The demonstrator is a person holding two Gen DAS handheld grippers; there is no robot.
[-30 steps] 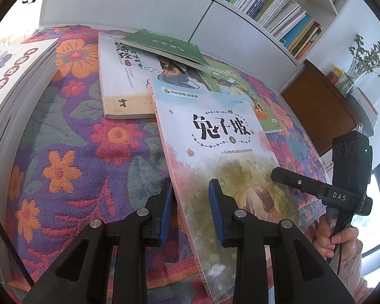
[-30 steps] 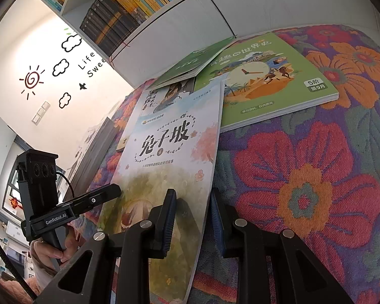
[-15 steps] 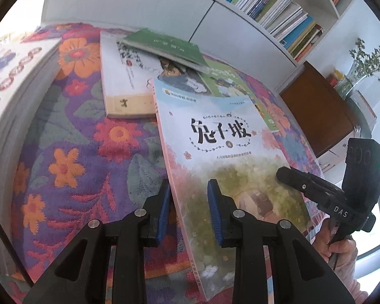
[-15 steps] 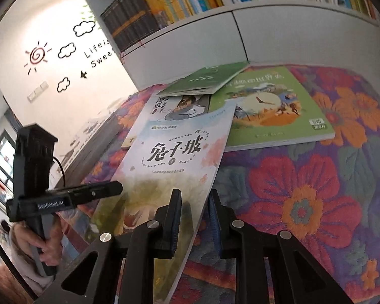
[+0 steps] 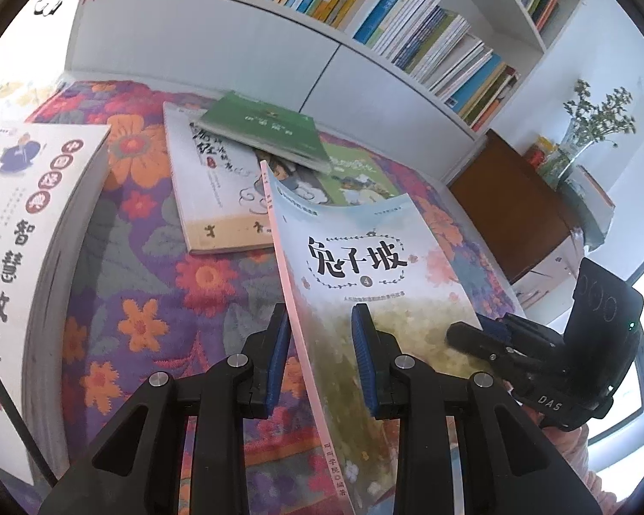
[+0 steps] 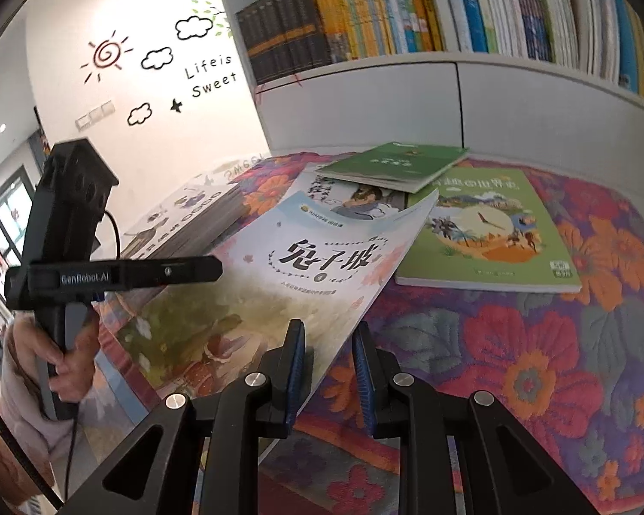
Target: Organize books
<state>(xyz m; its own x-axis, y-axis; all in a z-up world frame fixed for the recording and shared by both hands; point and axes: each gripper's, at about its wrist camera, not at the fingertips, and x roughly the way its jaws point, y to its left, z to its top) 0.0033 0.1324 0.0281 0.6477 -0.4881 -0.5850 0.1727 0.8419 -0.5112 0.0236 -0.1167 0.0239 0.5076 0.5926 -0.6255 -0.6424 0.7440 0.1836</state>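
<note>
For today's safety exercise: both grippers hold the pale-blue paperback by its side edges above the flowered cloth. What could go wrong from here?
1. The paperback is thin, and its far corner already curls up; held only by the left gripper and right gripper near its bottom end, it may bend or slip.
2. It may snag the green book or the illustrated book lying just beyond it.

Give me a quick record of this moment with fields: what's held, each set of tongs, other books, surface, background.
held item: pale-blue book, lifted at its near end, far end sagging over the other books
left tongs: shut on the book's spine edge
right tongs: shut on the book's opposite edge
other books: small green book on top of a white book; large green book beside them; thick book at left
surface: flowered cloth
background: bookshelf
</note>
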